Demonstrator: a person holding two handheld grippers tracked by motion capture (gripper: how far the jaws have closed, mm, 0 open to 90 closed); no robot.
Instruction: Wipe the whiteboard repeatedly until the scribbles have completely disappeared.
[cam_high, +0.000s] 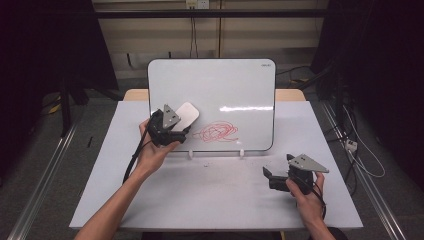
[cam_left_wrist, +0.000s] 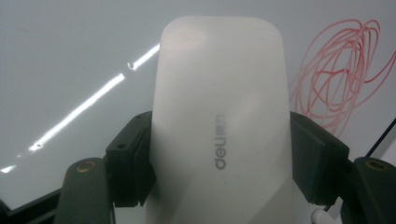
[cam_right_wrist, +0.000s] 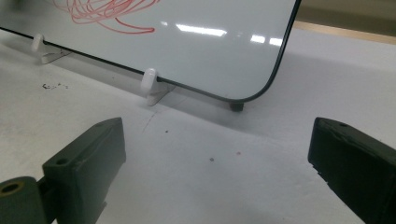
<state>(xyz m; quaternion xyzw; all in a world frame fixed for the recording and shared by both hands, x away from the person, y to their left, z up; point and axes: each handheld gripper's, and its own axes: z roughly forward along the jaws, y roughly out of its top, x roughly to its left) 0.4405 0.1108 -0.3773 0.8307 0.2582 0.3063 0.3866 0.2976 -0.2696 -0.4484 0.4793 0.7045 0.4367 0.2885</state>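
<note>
The eraser hides part of the whiteboard behind it.

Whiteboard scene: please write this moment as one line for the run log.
left gripper: shut on eraser | eraser: at whiteboard, beside red scribble | right gripper: open, low over table

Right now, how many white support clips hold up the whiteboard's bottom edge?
2: one clip under the red scribble, the other further right. The left gripper and its eraser may hide more.
</note>
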